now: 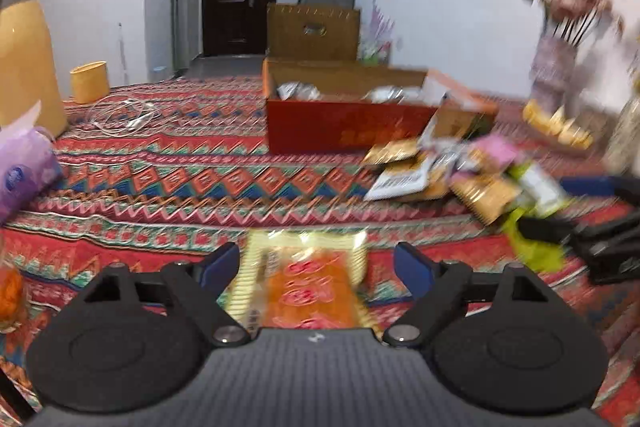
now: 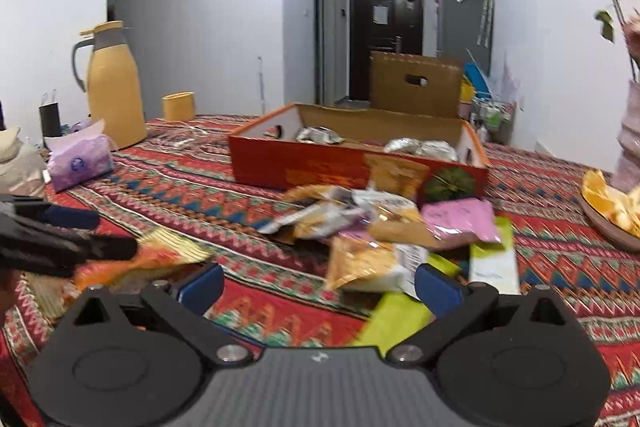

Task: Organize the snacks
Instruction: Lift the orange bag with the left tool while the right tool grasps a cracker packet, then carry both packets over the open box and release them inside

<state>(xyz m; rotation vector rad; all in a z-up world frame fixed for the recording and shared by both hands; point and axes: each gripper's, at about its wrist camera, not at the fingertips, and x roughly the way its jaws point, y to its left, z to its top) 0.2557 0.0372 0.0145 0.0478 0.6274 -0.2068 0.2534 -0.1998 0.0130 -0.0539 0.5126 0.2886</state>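
Note:
My left gripper (image 1: 316,267) is open, and an orange and gold snack packet (image 1: 312,287) lies between its blue pads without touching them. The right wrist view shows the same packet (image 2: 160,259) on the patterned tablecloth under the left gripper (image 2: 100,233). An open red box (image 1: 348,131) (image 2: 320,167) holding silver packets stands mid-table. A loose pile of snack packets (image 1: 460,171) (image 2: 380,227) lies in front of it. My right gripper (image 2: 320,287) is open just short of that pile, with nothing between its pads. A lime-green packet (image 2: 396,319) lies under its right finger.
A yellow thermos (image 2: 116,87), a yellow cup (image 2: 178,106) and a purple tissue pack (image 2: 80,163) stand at the left. A white cable (image 1: 120,115) lies near the cup. At the right are a flower vase (image 1: 556,67) and a plate of orange peel (image 2: 612,211).

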